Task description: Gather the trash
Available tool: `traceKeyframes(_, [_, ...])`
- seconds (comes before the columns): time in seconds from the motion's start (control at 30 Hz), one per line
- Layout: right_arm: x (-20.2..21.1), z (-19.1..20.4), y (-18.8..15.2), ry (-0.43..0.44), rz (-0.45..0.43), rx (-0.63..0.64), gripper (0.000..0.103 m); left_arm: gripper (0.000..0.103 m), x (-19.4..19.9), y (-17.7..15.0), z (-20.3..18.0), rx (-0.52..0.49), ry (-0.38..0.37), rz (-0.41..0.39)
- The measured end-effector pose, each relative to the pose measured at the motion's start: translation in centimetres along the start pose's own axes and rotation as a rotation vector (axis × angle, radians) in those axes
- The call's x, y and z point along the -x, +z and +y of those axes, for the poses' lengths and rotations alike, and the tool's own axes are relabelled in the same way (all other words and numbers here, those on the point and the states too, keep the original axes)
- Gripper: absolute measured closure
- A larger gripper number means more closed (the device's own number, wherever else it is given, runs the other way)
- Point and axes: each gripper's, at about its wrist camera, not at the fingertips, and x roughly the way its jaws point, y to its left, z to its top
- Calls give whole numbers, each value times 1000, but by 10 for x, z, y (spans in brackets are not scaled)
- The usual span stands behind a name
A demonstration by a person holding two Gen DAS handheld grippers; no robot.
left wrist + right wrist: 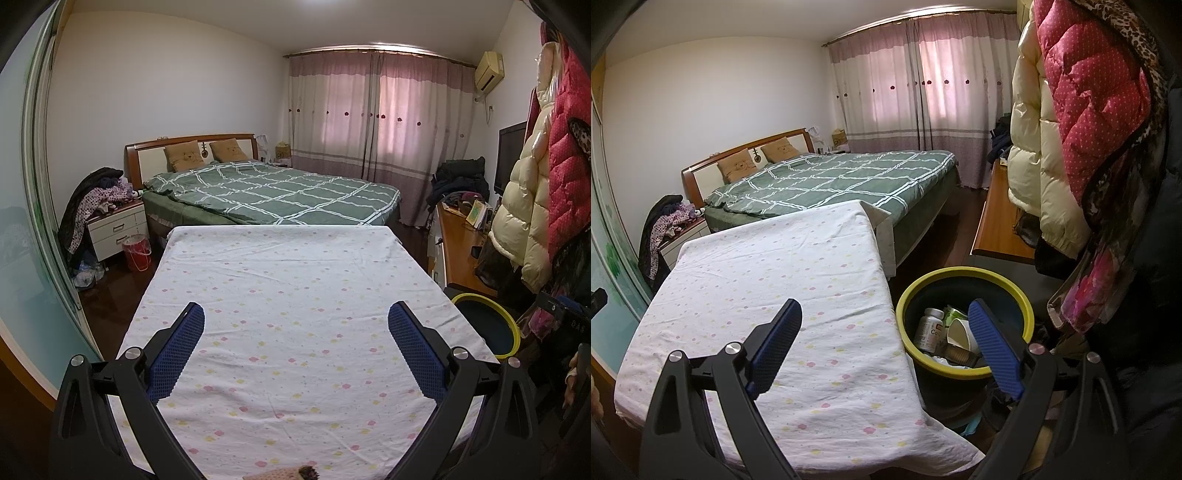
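Note:
A dark bin with a yellow rim point(964, 275) stands on the floor at the right side of the cloth-covered table point(768, 266). It holds a white pill bottle point(929, 328), a white cup point(960, 332) and other scraps. My right gripper point(886, 314) is open and empty, over the table's right edge and the bin's near rim. My left gripper point(295, 317) is open and empty above the flowered cloth point(280, 280). The bin's rim point(511, 325) shows at the right in the left wrist view. A small brownish scrap point(291, 472) lies at the table's near edge.
A bed with a green checked cover point(273, 192) stands beyond the table. A nightstand point(118, 229) piled with clothes and a red basket point(136, 253) are at the left. A wooden desk point(1001, 221) and hanging puffy jackets point(1082, 122) crowd the right side.

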Motion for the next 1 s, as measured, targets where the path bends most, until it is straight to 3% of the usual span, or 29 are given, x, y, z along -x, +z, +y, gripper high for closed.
traceKeyframes(1.0, [-2, 3, -2, 2, 6, -2, 16, 5, -3, 0, 1, -1, 12, 1])
